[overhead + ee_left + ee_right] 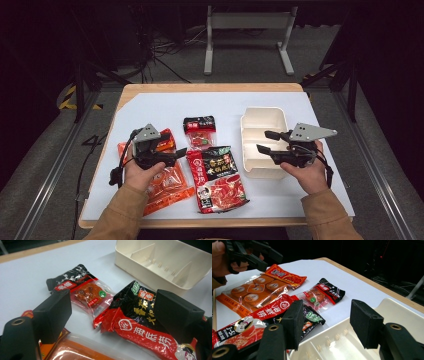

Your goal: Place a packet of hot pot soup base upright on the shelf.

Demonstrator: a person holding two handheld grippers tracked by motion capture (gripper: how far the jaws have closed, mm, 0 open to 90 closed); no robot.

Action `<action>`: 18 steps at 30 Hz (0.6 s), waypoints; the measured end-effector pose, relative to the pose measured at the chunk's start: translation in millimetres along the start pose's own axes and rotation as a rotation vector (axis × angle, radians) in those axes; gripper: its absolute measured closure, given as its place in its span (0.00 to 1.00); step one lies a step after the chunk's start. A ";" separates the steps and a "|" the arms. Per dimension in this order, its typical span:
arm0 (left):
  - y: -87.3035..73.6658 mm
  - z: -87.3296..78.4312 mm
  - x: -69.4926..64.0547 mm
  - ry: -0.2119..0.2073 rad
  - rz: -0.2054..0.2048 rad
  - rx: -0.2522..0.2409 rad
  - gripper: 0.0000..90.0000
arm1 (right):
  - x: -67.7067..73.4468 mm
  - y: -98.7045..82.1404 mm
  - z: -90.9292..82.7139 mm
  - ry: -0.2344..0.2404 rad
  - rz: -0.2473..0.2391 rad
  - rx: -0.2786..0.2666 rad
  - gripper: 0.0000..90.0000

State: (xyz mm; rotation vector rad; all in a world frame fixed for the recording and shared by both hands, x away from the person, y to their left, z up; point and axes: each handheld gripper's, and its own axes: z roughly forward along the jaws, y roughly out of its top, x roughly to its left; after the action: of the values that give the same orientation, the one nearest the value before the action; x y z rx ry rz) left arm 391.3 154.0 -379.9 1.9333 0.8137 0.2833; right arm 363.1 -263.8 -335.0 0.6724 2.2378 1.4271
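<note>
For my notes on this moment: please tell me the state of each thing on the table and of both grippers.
left gripper: open, empty
right gripper: open, empty, over tray
white tray: upright, empty
orange packet: flat, sealed
red-black packet: flat, sealed
small packet: flat, sealed

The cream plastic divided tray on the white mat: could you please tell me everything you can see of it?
The cream plastic divided tray is a rounded rectangular box that looks like matte moulded plastic. Thin inner walls split it into compartments, all empty. It sits upright and flat on the white mat, right of the sauce packets. The right claw hovers open over it, apparently not touching.
</note>
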 end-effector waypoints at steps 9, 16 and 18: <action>-4.1 33.2 -0.6 -0.041 -0.007 0.101 0.19 | 0.7 -0.1 0.5 0.002 0.001 0.002 0.50; -9.5 50.2 0.3 -0.052 -0.020 0.139 0.27 | 1.4 -1.7 1.6 0.004 -0.001 0.008 0.49; -10.9 53.4 0.4 -0.069 -0.020 0.152 0.31 | 1.4 -2.5 2.0 0.003 0.001 0.014 0.49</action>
State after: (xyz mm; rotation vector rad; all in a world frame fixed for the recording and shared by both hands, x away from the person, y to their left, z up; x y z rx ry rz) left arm 414.5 120.0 -415.6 2.0637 0.8284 0.1450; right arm 362.7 -262.4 -338.2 0.6767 2.2522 1.4157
